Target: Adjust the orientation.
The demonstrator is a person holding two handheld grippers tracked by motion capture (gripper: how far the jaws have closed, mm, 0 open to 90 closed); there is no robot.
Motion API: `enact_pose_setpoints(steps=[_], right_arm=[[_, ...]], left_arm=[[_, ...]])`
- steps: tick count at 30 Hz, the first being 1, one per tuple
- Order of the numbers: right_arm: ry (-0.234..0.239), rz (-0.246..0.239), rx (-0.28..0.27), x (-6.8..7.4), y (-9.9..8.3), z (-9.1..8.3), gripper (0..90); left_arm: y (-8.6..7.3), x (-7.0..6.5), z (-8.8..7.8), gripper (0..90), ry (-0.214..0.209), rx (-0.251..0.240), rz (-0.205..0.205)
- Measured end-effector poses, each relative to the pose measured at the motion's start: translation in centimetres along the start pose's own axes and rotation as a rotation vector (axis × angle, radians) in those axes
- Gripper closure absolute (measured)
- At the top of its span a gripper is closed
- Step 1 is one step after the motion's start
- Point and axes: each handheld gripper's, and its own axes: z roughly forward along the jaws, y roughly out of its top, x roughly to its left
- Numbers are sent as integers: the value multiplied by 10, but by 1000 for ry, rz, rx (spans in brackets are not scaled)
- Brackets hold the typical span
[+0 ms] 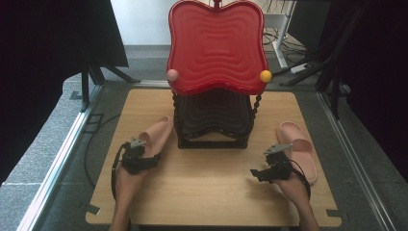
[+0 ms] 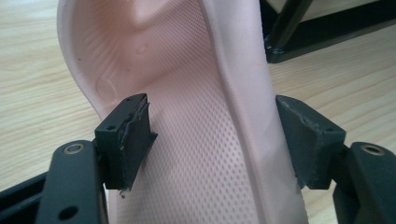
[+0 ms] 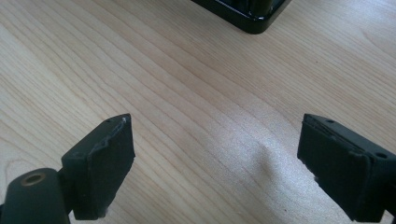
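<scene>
Pink slipper (image 2: 187, 154), soft foam, dimpled insole w/ fine dots, raised side rim; lay tilted on wood counter (image 1: 202, 192) at approx 9 o'clock from rack, toe toward 1 o'clock, heel between jaws of left tool (image 1: 137, 156). Left tool's jaws spread either side of heel rim, pads not pressing, so open. Second pink slipper (image 1: 300, 147) flat at 3 o'clock side, just beside right tool (image 1: 269, 168). Right tool's jaws wide apart over bare wood, holding nothing. Black tiered rack (image 1: 214, 120) at 12 o'clock w/ red wavy tray (image 1: 216, 43) on top, pink knob (image 1: 172, 74) and yellow knob (image 1: 265, 75) at front corners. Rack's base close by 1st slipper's toe.
</scene>
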Motion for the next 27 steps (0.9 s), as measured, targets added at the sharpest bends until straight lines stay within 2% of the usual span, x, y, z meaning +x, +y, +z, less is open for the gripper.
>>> enact_pose_setpoints(steps=[3, 5, 6, 8, 10, 12, 14, 17, 18, 21, 24, 27], right_arm=[[-1, 1, -1, 0, 0, 0, 114], [-2, 2, 0, -1, 0, 0, 114], [-2, 3, 0, -1, 0, 0, 115], [-2, 1, 2, -1, -1, 0, 115], [-1, 0, 3, -1, -1, 0, 115], [-2, 1, 3, 0, 0, 0, 115], [-2, 1, 3, 0, 0, 0, 116], [-4, 2, 4, -1, 0, 0, 116], [-4, 2, 3, -1, 0, 0, 116], [-8, 4, -3, -2, 0, -3, 116], [-16, 7, -9, -4, 0, -5, 117], [-21, 12, -14, -5, 0, -7, 117]], left_arm=[[0, 3, 1, 291, 1, -5, -9], [0, 5, 2, 289, 57, 14, 14], [-1, 6, 3, 287, 73, 7, 10], [-1, 10, 3, 282, 64, 2, -6], [0, 11, 2, 276, 88, 19, -6], [0, 10, 2, 272, 91, 23, -4], [0, 8, 3, 267, 91, 28, 0], [1, 8, 4, 251, 19, 41, -25], [1, 7, 5, 247, 4, 37, -20], [2, 5, 6, 243, 25, 53, -11], [3, 4, 6, 253, 17, 43, -12], [9, 2, 6, 285, 2, 27, 5]])
